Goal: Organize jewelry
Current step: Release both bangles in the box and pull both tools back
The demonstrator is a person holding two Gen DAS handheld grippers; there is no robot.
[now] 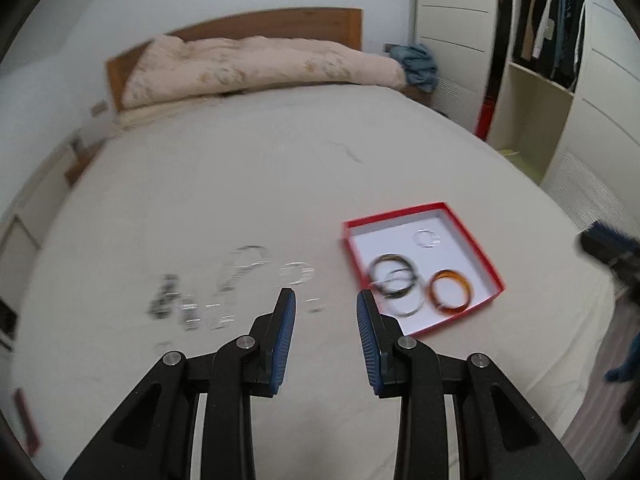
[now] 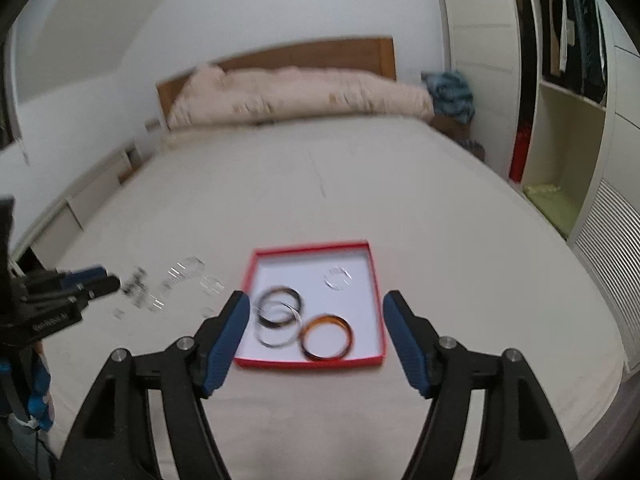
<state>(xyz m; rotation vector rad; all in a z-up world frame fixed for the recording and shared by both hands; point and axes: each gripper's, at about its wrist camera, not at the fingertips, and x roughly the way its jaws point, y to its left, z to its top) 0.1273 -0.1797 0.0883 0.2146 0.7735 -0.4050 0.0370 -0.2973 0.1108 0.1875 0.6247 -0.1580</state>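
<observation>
A red-rimmed box with a white floor lies on the bed. Inside it lie an amber bangle, a dark bangle, a thin silver bangle and a small clear ring. Left of the box, several silver and clear jewelry pieces are scattered on the sheet, blurred. My left gripper hangs open above the sheet between the pile and the box, nothing in it. My right gripper hangs open over the box, jaws wide and empty.
The bed's beige sheet stretches back to a folded pink quilt and a wooden headboard. A wardrobe with hanging clothes stands at the right. Low white furniture runs along the bed's left side.
</observation>
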